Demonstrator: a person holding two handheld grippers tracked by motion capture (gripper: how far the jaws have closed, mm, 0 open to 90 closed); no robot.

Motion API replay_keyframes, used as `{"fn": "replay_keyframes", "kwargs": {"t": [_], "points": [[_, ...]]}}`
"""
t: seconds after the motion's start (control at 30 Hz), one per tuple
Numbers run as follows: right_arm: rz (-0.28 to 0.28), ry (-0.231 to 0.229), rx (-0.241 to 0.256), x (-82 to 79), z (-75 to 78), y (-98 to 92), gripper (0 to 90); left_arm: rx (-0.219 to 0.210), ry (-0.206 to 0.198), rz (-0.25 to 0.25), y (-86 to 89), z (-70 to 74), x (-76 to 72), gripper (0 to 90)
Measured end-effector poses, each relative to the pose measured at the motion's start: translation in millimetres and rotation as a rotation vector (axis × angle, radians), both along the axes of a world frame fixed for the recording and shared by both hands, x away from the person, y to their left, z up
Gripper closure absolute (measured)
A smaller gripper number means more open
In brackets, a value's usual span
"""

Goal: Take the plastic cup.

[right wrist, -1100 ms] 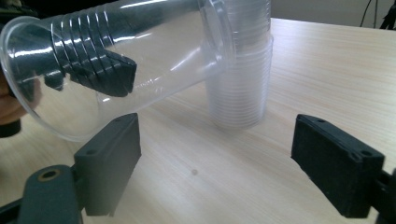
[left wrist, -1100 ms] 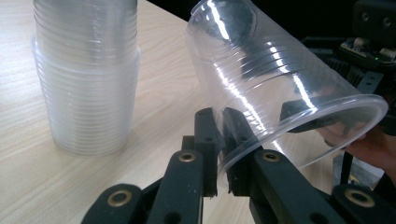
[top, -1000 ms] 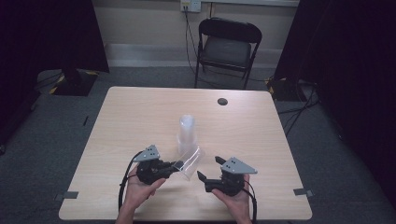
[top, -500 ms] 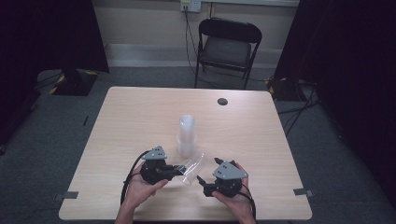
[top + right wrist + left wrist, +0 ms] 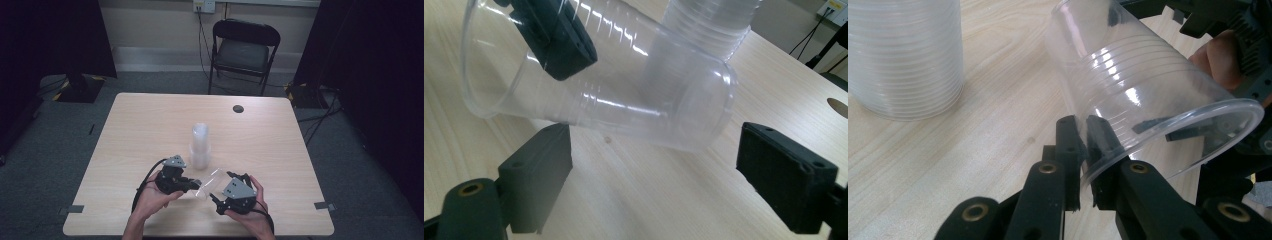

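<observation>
**Kid:** While the left gripper (image 5: 192, 185) pinches it, where is the clear cup (image 5: 211, 182)?

**Helper:** It sits between the two grippers, low over the desk (image 5: 280, 145). The left gripper's two jaws are squeezed shut on the cup's rim, one jaw inside the cup and one outside.

**Kid:** Which way does the cup point?

**Helper:** It lies tipped over on its side. Its open mouth faces the left gripper, and its closed bottom points away, toward the right gripper (image 5: 216, 192). So its long way runs from one gripper to the other.

**Kid:** Is the right gripper holding it too?

**Helper:** No. Its jaws stand wide apart, with the cup's bottom end just in front of them and not touching them.

**Kid:** What is behind the cup?

**Helper:** A stack of cups (image 5: 200, 145) stands upright, just past both grippers.

**Kid:** What is hard to see?

**Helper:** From above, the cup looks faint because it is see-through. I cannot tell if it touches the desk. In the left gripper view the stack (image 5: 903, 55) is cut off at the top.
</observation>
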State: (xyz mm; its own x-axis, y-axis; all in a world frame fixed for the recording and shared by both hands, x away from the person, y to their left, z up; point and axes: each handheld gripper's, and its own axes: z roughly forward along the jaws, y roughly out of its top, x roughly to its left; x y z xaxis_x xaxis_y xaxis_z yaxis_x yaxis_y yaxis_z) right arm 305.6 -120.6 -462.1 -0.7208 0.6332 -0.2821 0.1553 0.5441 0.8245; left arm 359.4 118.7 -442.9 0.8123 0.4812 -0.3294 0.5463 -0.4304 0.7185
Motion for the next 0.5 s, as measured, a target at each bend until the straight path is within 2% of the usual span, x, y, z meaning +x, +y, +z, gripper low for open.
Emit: {"fn": "replay_keyframes", "kwargs": {"t": [0.27, 0.43, 0.47, 0.5], "points": [[0.029, -0.021, -0.019, 0.3, 0.7, 2.4, 13.6, 0.035, 0.027, -0.029, -10.8, 3.8, 3.1, 84.1], [0.022, -0.031, -0.002, -0.1, 1.2, 1.2, 13.3, 0.050, 0.033, -0.030, -14.6, 5.3, 3.8, 84.0], [0.022, -0.028, -0.002, 0.5, 1.2, 1.2, 13.1, 0.060, 0.031, -0.044, -15.1, 6.2, 3.3, 84.7], [0.026, -0.020, -0.008, 2.0, 1.0, 1.1, 13.2, 0.063, 0.033, -0.034, -15.6, 6.9, 3.0, 85.5]]}}
